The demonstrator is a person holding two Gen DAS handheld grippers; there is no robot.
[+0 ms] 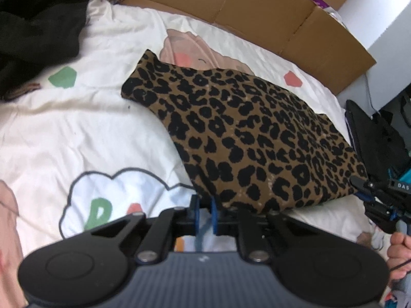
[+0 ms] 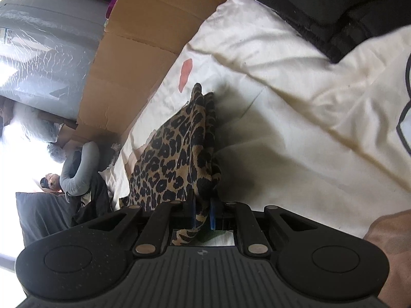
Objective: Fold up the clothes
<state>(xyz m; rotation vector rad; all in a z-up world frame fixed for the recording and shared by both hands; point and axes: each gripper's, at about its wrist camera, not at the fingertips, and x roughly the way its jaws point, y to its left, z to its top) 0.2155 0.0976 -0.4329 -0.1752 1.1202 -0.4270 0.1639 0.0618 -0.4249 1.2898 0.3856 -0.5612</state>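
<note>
A leopard-print garment (image 1: 244, 133) lies folded on the white printed bedsheet (image 1: 77, 133). My left gripper (image 1: 204, 213) sits at its near left corner with the blue pads close together; the cloth edge reaches the right pad, and I cannot tell whether it is pinched. My right gripper (image 2: 201, 211) is shut on the leopard garment (image 2: 177, 154), with cloth passing between the blue pads. The right gripper also shows in the left wrist view (image 1: 359, 187) at the garment's right edge.
Dark clothes (image 1: 38, 25) are piled at the far left of the bed; they also show in the right wrist view (image 2: 334, 7). Flattened cardboard (image 1: 257, 12) lines the far edge. A black bag (image 1: 375, 138) stands at the right.
</note>
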